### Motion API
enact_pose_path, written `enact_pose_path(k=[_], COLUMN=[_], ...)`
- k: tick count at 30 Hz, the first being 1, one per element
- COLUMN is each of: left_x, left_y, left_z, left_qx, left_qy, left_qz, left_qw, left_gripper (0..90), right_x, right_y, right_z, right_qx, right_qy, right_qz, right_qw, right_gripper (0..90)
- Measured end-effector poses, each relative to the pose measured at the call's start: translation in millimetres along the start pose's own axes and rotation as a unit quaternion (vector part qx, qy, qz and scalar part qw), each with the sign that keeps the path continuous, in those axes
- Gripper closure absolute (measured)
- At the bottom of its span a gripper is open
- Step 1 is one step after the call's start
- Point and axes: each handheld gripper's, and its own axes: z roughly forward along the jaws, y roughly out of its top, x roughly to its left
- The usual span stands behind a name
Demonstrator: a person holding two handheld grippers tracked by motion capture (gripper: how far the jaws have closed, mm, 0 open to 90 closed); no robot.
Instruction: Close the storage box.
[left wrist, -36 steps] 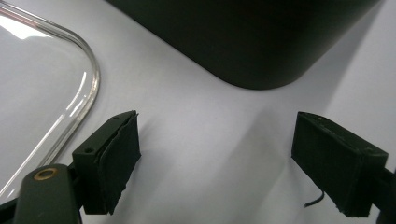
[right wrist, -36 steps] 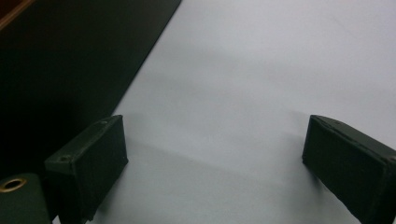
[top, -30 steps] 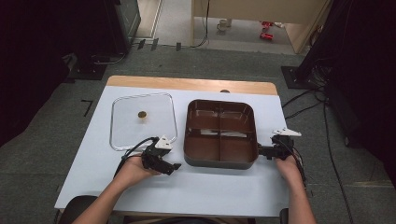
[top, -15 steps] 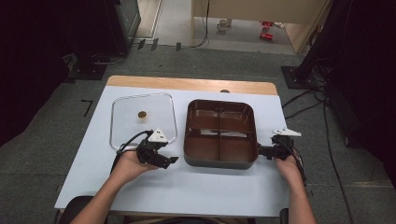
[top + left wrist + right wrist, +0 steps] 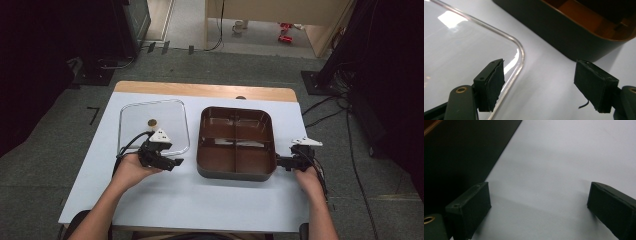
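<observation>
Here the tray (image 5: 461, 152) is cropped to one dark wall.

A white table (image 5: 200, 200) with a wooden strip (image 5: 200, 90) along its far edge stands on grey floor (image 5: 45, 165). On the table's right half sits a dark brown tray (image 5: 236, 173) divided into four compartments. Just left of the tray, a clear square lid (image 5: 172, 120) with a small brown knob (image 5: 152, 122) lies flat. Black cables (image 5: 345, 110) trail over the floor right of the table. Beyond the table's far edge lie small red objects (image 5: 286, 31), and a black tape mark (image 5: 93, 114) is on the floor to the table's left.
</observation>
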Motion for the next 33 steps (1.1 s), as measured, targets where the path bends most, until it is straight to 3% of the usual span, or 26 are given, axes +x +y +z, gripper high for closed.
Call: enact_pose_path(k=[6,14,23,25,33], left_x=[13.6,37.8,56.3,63.4,78.2], left_y=[2.7,0.3,1.3,1.4,4.6], left_z=[-7.4,-12.8,-16.3,-16.5,-13.4], left_qx=[-0.016,-0.032,-0.036,-0.041,-0.038], left_qy=[0.013,0.036,0.064,0.068,0.086], left_qz=[-0.004,-0.029,-0.045,-0.056,-0.060], left_qw=[0.9998,0.9984,0.9963,0.9953,0.9938], left_gripper=[25.0,26.1,29.4,29.5,29.9], right_x=[0.0,0.0,0.0,0.0,0.0], right_y=[0.0,0.0,0.0,0.0,0.0], right_z=[0.0,0.0,0.0,0.0,0.0], right_qx=[0.000,0.000,0.000,0.000,0.000], right_qy=[0.000,0.000,0.000,0.000,0.000], right_qz=[0.000,0.000,0.000,0.000,0.000], right_qw=[1.0000,1.0000,1.0000,1.0000,1.0000], right_gripper=[4.3,4.3,4.3,4.3,4.3])
